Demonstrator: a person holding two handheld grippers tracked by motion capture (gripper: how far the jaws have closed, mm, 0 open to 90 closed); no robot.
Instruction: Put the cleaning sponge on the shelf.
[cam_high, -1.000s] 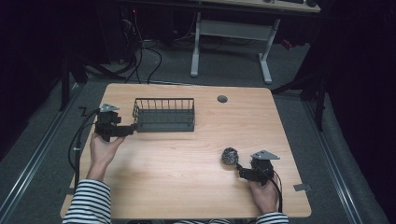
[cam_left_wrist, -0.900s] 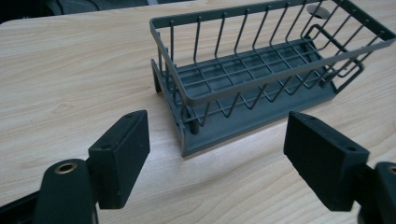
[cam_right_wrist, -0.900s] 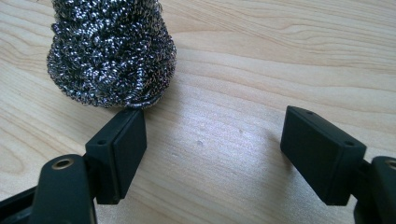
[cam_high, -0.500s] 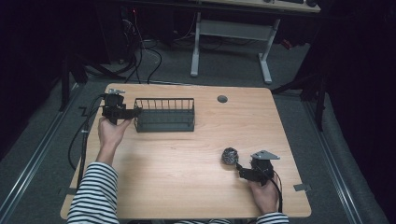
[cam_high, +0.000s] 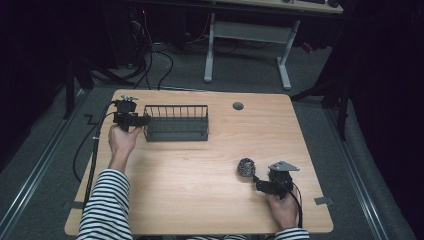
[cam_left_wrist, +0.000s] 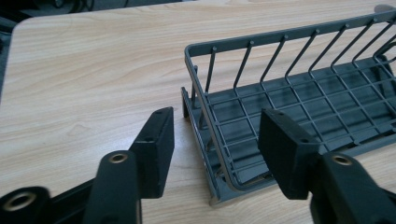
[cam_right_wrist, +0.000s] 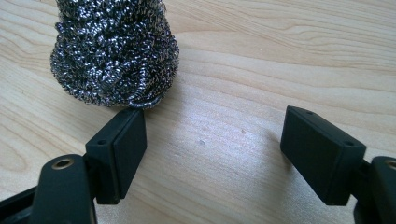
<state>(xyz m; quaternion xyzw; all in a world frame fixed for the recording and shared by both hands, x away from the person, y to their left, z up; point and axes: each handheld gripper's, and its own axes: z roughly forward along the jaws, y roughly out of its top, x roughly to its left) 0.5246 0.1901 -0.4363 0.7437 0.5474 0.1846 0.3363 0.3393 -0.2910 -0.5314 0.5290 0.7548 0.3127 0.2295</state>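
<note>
Left gripper has moved up to the wire basket's left end, jaws released astride its wall; right gripper unchanged, released beside the steel scourer.

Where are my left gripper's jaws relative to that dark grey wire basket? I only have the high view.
Observer: In the left gripper view, the left gripper is open, with its jaws straddling the end wall of the dark grey wire basket, one outside and one over the basket floor.
Operator: And is the right gripper around the scrubber?
Observer: No. The right gripper is open, and the round steel-wool scrubber sits just ahead of one jaw tip, not between the jaws.
Operator: Anything in the basket?
Observer: None visible on the part of its floor that shows.
</note>
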